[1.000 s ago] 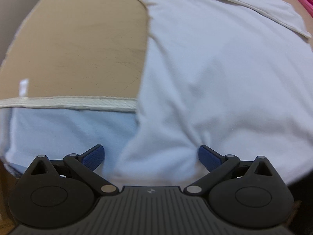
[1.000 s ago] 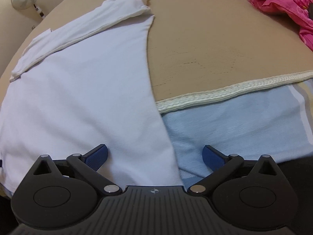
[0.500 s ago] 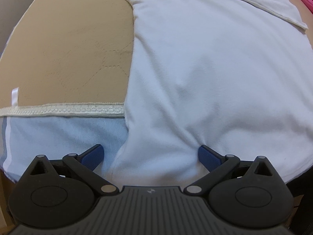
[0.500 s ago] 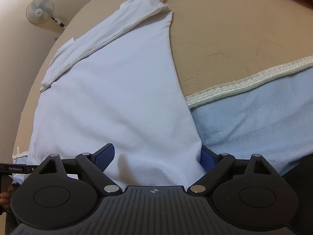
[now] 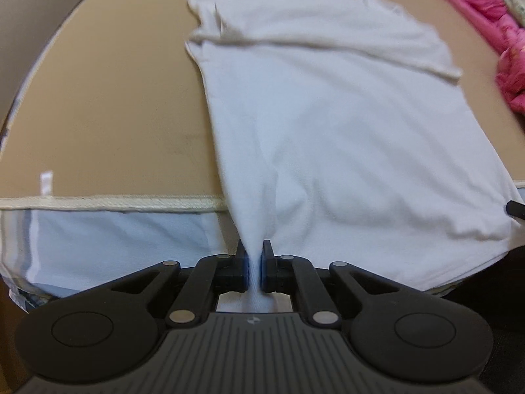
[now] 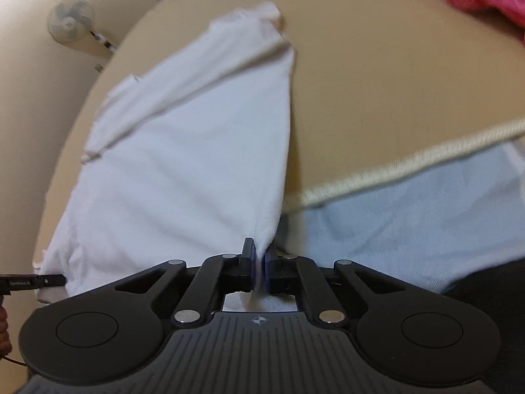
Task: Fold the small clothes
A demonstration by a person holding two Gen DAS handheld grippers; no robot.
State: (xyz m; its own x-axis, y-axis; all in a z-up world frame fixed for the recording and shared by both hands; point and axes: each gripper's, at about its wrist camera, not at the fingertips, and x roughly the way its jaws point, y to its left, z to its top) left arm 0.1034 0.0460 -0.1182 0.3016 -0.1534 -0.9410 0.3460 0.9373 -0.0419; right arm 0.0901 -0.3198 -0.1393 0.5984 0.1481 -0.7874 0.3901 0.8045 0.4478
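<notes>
A: Left gripper [image 5: 253, 267]?
B: Clamped on the near hem of the white shirt [image 5: 328, 131], at its left corner. Jaws just closed from wide, cloth pinched between the blue pads [image 5: 243, 264]. Fabric pulled up into a narrow peak right at the fingertips.

A: Right gripper [image 6: 259, 269]?
B: Same story. Just snapped together on the other near corner of the white shirt [image 6: 183, 164], a thin fold of cloth squeezed between the pads, drawn taut from there.

A: Where on the bed?
B: Spread across the tan quilt [image 5: 115, 98], collar end toward the far edge, hem at the near edge over the cream trim [image 5: 115, 202]. Far part folded over on itself, a crease running across. Near corners raised off the surface; rest apparently flat on the quilt. Directly ahead of both sets of fingers, fanning out and away from each grip.

A: Beneath the hem?
B: Pale blue sheet [image 5: 115, 243] along the near edge, below the trim.

A: Anything else nearby?
B: Pink fabric pile [image 5: 492, 32] at the far right corner of the bed, well apart from the shirt. Standing fan [image 6: 69, 24] by the wall in the right wrist view. Tip of the opposite tool visible at the frame edge in each view, touching the hem.
</notes>
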